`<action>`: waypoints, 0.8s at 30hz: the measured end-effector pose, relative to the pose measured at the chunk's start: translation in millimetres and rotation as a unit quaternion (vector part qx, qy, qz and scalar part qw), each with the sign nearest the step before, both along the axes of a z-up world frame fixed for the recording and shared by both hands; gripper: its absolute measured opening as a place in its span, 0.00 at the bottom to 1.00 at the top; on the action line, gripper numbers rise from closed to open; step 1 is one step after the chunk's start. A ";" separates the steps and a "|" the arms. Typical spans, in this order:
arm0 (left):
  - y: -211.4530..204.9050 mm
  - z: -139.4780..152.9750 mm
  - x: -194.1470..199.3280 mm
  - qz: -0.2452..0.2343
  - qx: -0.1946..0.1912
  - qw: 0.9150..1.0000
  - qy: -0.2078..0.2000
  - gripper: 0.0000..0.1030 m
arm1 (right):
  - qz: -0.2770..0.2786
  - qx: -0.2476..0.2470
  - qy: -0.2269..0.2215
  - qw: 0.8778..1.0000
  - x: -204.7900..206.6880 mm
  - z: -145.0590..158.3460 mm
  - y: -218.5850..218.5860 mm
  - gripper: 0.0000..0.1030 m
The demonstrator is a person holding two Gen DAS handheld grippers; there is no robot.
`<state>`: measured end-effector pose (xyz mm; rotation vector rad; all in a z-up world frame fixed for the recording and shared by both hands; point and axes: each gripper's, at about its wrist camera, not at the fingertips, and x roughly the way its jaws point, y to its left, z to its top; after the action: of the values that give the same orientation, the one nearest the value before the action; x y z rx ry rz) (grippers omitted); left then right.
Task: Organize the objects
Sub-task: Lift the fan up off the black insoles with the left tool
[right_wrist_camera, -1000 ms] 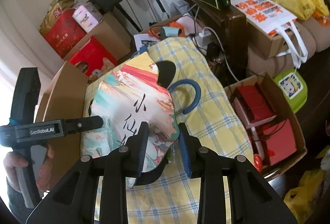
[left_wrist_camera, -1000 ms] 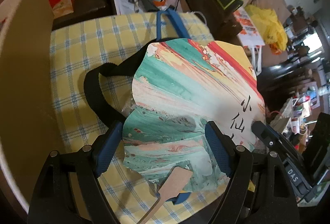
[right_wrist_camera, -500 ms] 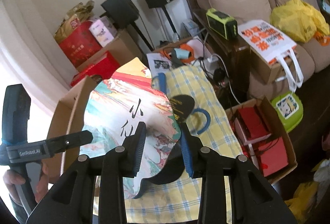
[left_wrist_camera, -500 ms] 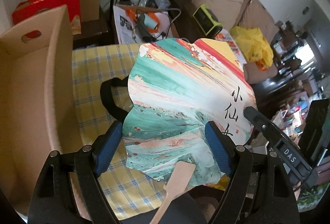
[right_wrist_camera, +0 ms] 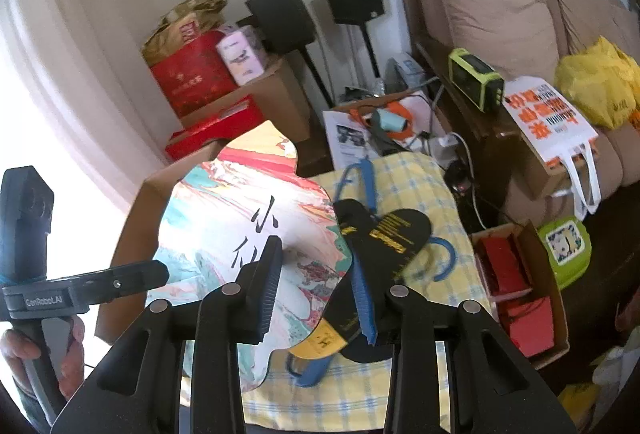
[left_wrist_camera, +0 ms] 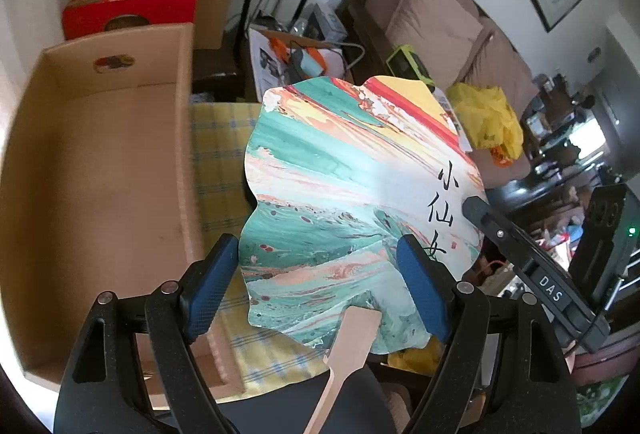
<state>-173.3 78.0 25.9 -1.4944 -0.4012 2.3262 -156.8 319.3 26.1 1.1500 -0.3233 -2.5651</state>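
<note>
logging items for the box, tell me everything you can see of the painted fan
The painted fan is a flat, scallop-edged paper-like leaf, marbled teal, white, peach, red and yellow, with black Chinese characters on one side and a pale wooden handle. It is lifted, tilted above the checked cloth, its edge pinched in the right claw, beside the open cardboard box.

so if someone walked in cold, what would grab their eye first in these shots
Most likely the marbled paper fan, teal, red and yellow with black brush characters, held up edge-on by the right gripper above the yellow checked tablecloth. Next, the big open cardboard box to its left in the left wrist view. Then the black insoles with gold print lying on blue sandals on the cloth.
</note>
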 end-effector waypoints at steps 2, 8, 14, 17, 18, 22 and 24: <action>-10.4 5.2 3.6 0.006 -0.003 1.000 0.004 0.76 | 0.008 0.000 0.004 1.000 0.4 3.8 -7.7 0.33; -47.9 17.0 13.9 0.038 -0.012 0.999 0.021 0.76 | 0.040 -0.007 0.012 0.999 -4.5 14.3 -41.9 0.33; -86.0 19.0 18.1 0.077 -0.009 0.997 0.030 0.76 | 0.074 -0.008 0.015 0.997 -11.7 18.4 -81.7 0.33; -101.3 17.9 18.6 0.093 -0.010 0.995 0.037 0.76 | 0.090 -0.012 0.013 0.996 -18.2 18.4 -99.6 0.33; -107.2 17.1 17.6 0.099 -0.013 0.994 0.039 0.76 | 0.094 -0.013 0.012 0.995 -20.8 18.2 -106.0 0.33; -122.8 15.2 15.6 0.118 -0.026 0.992 0.041 0.76 | 0.109 -0.016 0.010 0.994 -31.1 16.4 -127.4 0.33; -130.2 13.6 13.7 0.126 -0.029 0.991 0.042 0.76 | 0.117 -0.015 0.011 0.993 -35.8 16.3 -138.4 0.34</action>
<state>-159.6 -52.2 39.5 -1.4384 -0.5314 2.6060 -192.6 180.9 42.4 1.0800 -0.2085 -2.3594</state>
